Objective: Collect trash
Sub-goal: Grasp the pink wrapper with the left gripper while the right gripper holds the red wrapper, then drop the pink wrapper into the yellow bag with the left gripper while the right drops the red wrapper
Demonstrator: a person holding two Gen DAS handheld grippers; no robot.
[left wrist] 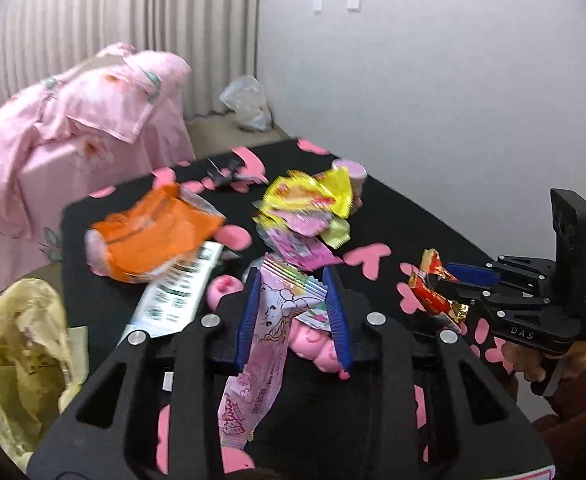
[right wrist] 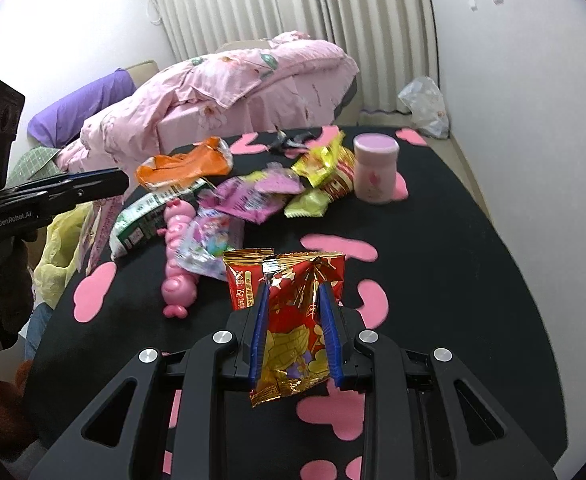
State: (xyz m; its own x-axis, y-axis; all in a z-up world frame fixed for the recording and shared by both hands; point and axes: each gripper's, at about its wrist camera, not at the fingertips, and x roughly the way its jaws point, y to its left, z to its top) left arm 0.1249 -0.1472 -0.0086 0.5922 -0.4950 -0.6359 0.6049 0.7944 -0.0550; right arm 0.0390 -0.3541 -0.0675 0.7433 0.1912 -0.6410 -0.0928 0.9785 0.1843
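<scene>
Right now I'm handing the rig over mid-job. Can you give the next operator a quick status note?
Left gripper: shut on a pink wrapper.
Right gripper: shut on a red-gold snack packet.
Yellow trash bag hangs open at the table's left edge.
Done: two pieces picked up, neither bagged yet.
Left: bag both, then the orange bag, green-white packet, yellow wrappers and purple wrappers on the black table.
</scene>
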